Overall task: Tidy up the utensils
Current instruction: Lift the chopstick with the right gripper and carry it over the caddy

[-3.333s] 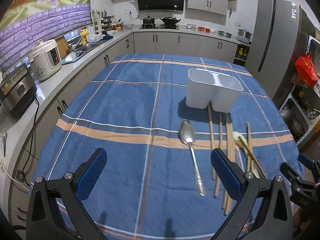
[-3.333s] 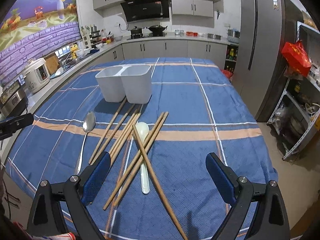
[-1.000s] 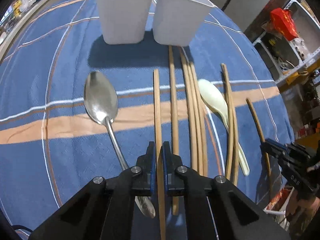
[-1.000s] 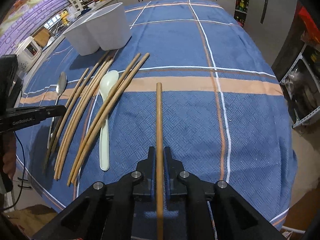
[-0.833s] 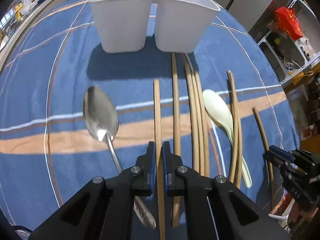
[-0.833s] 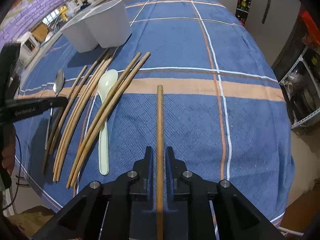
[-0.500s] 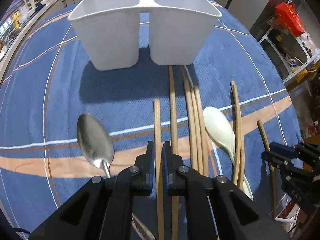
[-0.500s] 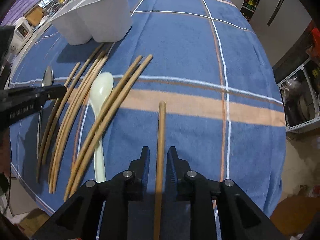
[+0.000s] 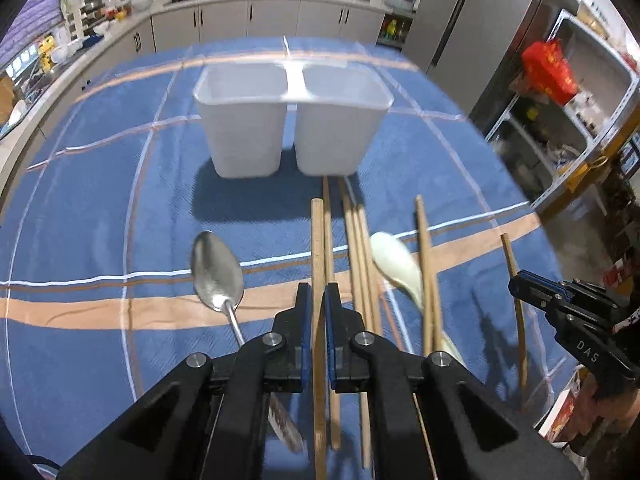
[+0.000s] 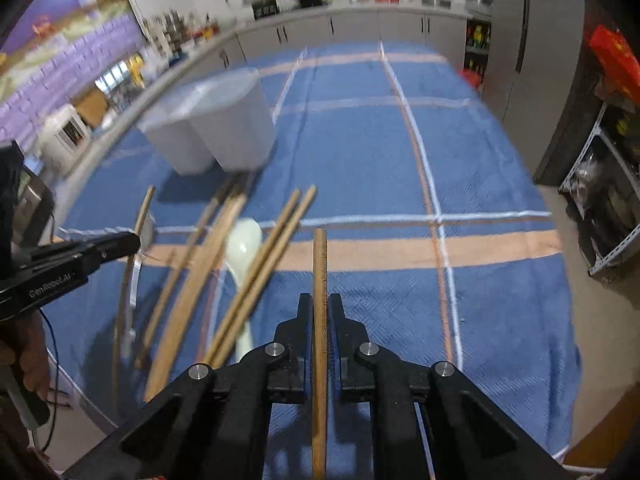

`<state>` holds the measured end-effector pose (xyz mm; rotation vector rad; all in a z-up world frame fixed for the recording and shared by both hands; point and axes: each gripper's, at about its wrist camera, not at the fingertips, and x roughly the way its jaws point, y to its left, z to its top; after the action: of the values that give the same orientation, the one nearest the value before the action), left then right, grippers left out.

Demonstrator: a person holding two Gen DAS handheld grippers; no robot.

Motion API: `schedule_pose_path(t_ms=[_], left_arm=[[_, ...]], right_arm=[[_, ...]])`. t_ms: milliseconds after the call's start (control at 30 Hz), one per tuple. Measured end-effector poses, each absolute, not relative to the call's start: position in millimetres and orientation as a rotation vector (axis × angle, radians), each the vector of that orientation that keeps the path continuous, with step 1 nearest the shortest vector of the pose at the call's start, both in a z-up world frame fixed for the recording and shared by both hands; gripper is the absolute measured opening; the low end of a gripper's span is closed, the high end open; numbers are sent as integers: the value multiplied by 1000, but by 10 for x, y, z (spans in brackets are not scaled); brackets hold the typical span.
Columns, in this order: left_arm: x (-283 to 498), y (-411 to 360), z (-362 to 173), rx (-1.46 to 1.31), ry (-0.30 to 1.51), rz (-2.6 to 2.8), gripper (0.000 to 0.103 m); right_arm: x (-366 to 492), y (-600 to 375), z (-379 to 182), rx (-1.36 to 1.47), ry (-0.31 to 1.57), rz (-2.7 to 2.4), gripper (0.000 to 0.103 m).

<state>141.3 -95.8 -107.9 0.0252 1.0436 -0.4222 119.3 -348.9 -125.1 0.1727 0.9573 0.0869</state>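
A blue plaid tablecloth [image 9: 120, 208] covers a kitchen table, and a white two-compartment utensil holder [image 9: 291, 120] stands upright near its far middle. In the left wrist view, the left gripper [image 9: 316, 300] is clamped on a single wooden chopstick [image 9: 318, 248], which runs straight forward between its blue-padded fingers [image 9: 305, 320] and points toward the holder, its tip short of the holder's right compartment. Just left of the gripper lies a metal spoon [image 9: 218, 272], bowl toward the holder. Just right of the held chopstick lies a bundle of loose chopsticks [image 9: 360, 240], their far ends near the foot of the holder, then a pale ceramic soup spoon [image 9: 394, 266] with two more chopsticks [image 9: 425, 256] lying across it. At the far right edge the right gripper [image 9: 524, 284] appears, gripping another chopstick. In the right wrist view, the right gripper [image 10: 319, 308] is closed on its own chopstick [image 10: 319, 264], which points forward over the cloth, well apart from the holder [image 10: 216, 128] at upper left. The soup spoon [image 10: 242, 248] and loose chopsticks [image 10: 192, 272] lie to its left, and the left gripper [image 10: 128, 242] shows at the left edge. The background is blurred.
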Motion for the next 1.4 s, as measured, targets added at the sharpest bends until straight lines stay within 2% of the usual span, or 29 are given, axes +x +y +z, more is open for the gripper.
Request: schedule_pose_path(t_ms=[367, 800, 1133, 1400], left_arm=[[829, -692, -469, -53, 813, -415, 6], [414, -446, -117, -83, 683, -409, 6], [388, -336, 267, -114, 596, -437, 6], [834, -248, 658, -128, 491, -413, 6]], right_arm=[[664, -3429, -679, 207, 761, 91, 7], [382, -3136, -274, 138, 636, 116, 7], [445, -3052, 57, 131, 546, 129, 7], [817, -2975, 483, 112, 453, 141, 7]])
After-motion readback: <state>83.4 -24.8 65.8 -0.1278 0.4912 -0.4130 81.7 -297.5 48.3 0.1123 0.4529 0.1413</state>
